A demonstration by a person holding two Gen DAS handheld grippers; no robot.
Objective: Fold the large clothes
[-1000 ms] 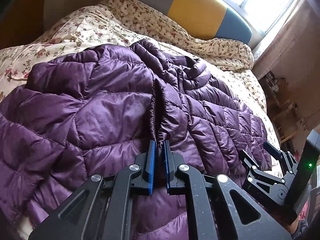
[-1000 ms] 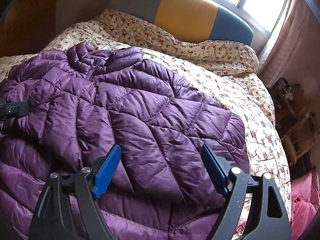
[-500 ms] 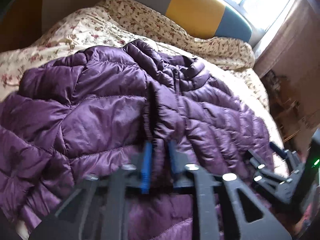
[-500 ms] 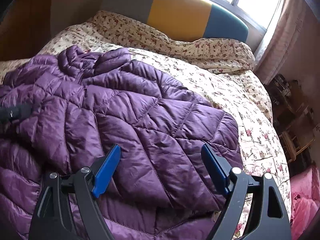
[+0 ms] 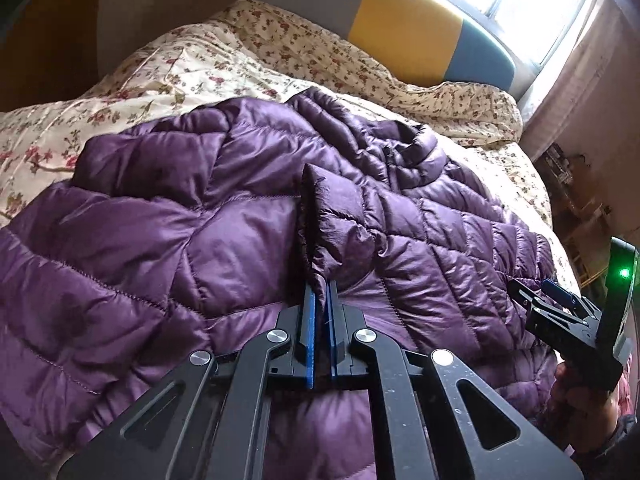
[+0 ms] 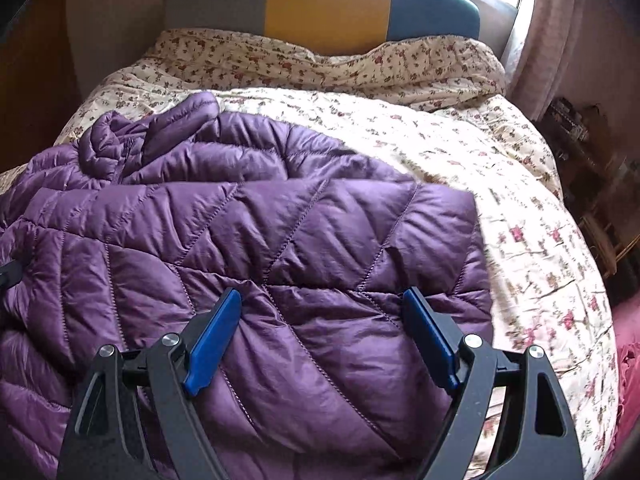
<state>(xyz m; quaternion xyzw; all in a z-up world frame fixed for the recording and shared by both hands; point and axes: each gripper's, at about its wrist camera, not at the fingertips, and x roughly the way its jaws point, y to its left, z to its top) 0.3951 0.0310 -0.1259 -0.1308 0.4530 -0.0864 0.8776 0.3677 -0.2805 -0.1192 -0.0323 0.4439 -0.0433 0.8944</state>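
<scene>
A purple quilted puffer jacket lies spread over the bed, collar toward the headboard. My left gripper is shut on a raised ridge of the jacket's fabric near its middle, the blue pads pinching the fold. In the right wrist view the same jacket fills the lower left. My right gripper hovers just above the jacket's right side, jaws wide apart with nothing pinched between them. That right gripper also shows at the right edge of the left wrist view, held by a hand.
A floral bedspread covers the bed and lies bare to the right of the jacket. A grey, yellow and blue headboard stands at the back under a bright window. Wooden furniture and pink fabric sit off the bed's right side.
My left gripper has closed onto the jacket's raised fold, which was loose between its pads before. My right gripper has shifted sideways and rolled over the jacket, its jaws still wide.
</scene>
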